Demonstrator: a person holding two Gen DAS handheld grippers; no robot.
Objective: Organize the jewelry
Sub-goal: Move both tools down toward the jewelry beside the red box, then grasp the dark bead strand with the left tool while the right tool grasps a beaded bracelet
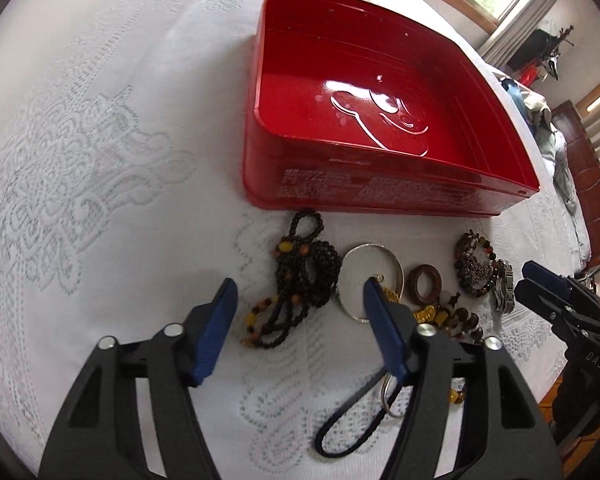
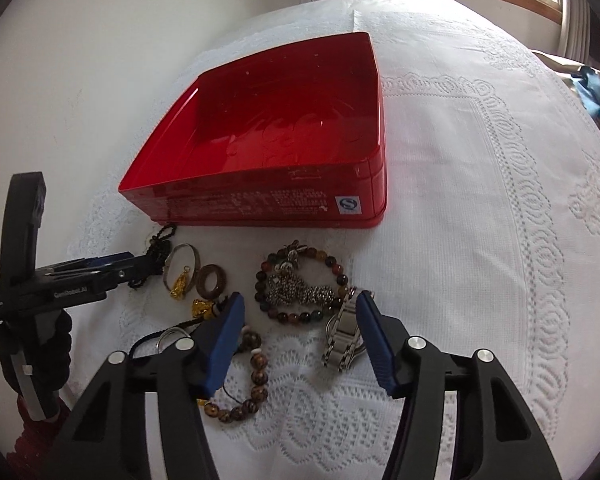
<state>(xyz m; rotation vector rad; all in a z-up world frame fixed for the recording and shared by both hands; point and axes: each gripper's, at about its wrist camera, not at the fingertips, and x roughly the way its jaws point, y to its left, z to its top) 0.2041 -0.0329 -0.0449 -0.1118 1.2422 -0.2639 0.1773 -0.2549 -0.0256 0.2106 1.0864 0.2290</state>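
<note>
"das" on the right tongs (image 1: 518, 280); "genrobot.ai" on the left tongs (image 2: 130, 266); "s" on the red box (image 2: 260, 184).

Both fisheye views look steeply down along their own blue fingers, close above a white lace-covered surface (image 1: 100, 200). The left wrist view sits left of the jewelry (image 1: 300, 280), the right wrist view right of it; both share the red box (image 2: 284, 152) behind the jewelry.

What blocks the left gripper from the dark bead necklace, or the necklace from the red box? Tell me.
Nothing visible does. The left gripper hangs open over the dark bead necklace, with only white cloth around the strand. The red box sits just behind it, open-topped and empty. The silver bangle lies beside the necklace, close to the gripper's right finger.
</note>
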